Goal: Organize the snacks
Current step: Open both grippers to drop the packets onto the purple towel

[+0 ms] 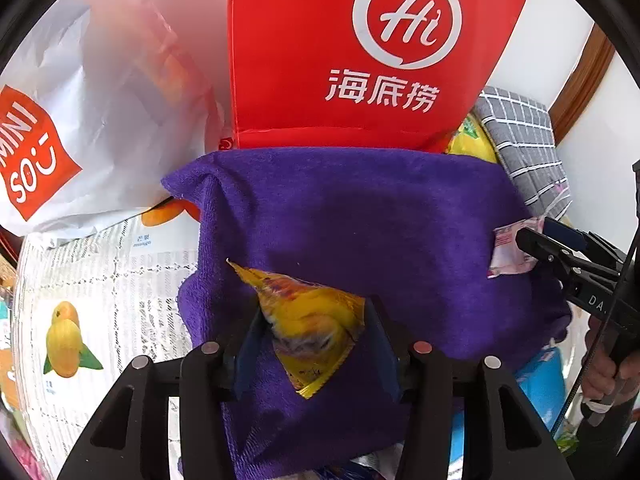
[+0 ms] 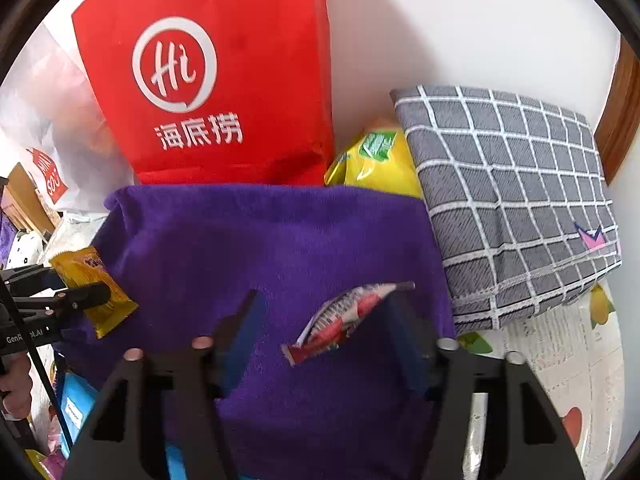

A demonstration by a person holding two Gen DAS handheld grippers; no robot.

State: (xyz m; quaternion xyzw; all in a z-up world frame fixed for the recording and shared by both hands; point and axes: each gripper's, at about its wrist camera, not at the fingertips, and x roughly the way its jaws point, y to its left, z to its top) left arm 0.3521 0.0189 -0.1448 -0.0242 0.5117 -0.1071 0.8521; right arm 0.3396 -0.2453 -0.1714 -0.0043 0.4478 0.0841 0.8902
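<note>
My left gripper (image 1: 312,328) is shut on a yellow snack packet (image 1: 308,320) and holds it over a purple cloth (image 1: 360,220). The same packet (image 2: 94,290) shows at the left of the right wrist view, in the left gripper's fingers (image 2: 86,294). My right gripper (image 2: 324,320) has wide-set jaws, and a red and white snack packet (image 2: 344,316) lies against its right finger above the purple cloth (image 2: 260,240). In the left wrist view this packet (image 1: 510,252) sits at the tip of the right gripper (image 1: 528,246), pink and white.
A red bag with a white "Hi" logo (image 1: 360,52) stands behind the cloth, also in the right wrist view (image 2: 208,80). A white Miniso bag (image 1: 72,140) lies at left. A grey checked cushion (image 2: 512,200) and a yellow packet (image 2: 376,156) sit at right. A fruit-print tablecloth (image 1: 100,300) covers the table.
</note>
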